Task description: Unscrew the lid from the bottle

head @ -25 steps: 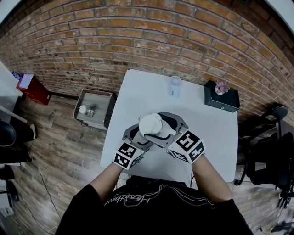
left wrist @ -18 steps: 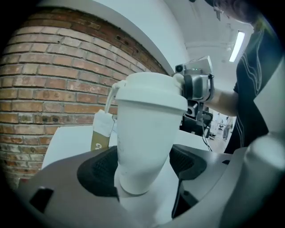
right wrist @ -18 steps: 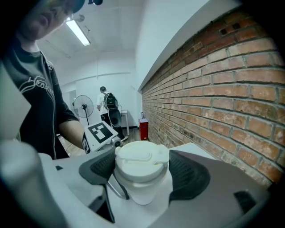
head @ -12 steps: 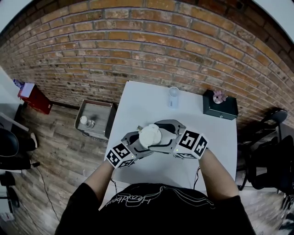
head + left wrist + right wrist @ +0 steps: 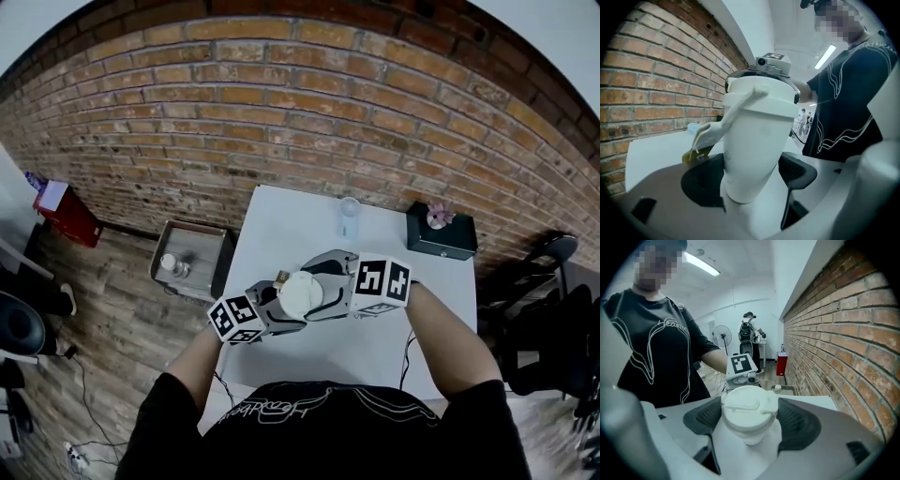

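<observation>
The bottle (image 5: 754,140) is up in the air over the near half of the bench (image 5: 281,225), between the two grippers, with its lid (image 5: 749,409) on. The left gripper (image 5: 749,180) is closed on the narrow lower body. The right gripper (image 5: 752,422) is clamped wide across the lid, a pad on each side.

To turn it well, I judge the left should hold the body firm while the right rolls about the bottle's own axis, both kept in line so the thread does not bind and the tapered body does not slip. The strap (image 5: 736,108) by the lid may snag.

Room is good: the cup (image 5: 349,217) and box (image 5: 441,234) stand well apart at the far edge. The bench's left edge is near the left gripper.
</observation>
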Action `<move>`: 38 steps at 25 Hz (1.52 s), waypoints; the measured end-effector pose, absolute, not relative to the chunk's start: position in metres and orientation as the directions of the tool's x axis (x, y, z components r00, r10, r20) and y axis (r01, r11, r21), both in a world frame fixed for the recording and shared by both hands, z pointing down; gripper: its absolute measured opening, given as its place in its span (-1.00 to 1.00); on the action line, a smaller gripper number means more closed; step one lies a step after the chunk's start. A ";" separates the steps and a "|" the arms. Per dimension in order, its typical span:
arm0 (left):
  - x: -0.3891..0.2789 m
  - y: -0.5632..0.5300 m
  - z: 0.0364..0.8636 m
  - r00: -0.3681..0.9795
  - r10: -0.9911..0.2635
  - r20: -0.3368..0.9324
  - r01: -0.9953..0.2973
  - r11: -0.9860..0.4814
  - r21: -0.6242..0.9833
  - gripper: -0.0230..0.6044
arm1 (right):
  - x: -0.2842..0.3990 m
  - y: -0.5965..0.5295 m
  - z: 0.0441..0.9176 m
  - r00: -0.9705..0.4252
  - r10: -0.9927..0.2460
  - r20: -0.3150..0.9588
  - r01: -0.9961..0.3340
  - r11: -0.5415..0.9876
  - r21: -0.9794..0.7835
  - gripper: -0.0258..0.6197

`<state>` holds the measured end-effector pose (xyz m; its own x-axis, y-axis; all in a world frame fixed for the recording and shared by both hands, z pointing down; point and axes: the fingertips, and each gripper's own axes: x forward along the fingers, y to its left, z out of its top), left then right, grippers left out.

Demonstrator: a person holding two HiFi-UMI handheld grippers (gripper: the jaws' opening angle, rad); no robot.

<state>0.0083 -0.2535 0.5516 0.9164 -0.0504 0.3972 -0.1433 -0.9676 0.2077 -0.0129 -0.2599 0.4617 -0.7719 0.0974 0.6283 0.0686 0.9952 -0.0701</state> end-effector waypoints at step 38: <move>0.006 -0.256 0.549 0.892 -0.189 0.412 -0.283 -0.942 0.182 0.29 | -0.021 -0.259 0.476 -0.612 0.018 0.790 0.014 1.000 -0.012 0.43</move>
<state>0.0062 -0.2556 0.5487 0.8916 -0.1886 0.4117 -0.2833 -0.9416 0.1822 -0.0208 -0.2594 0.4763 -0.6124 0.0177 0.7903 0.0137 0.9998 -0.0118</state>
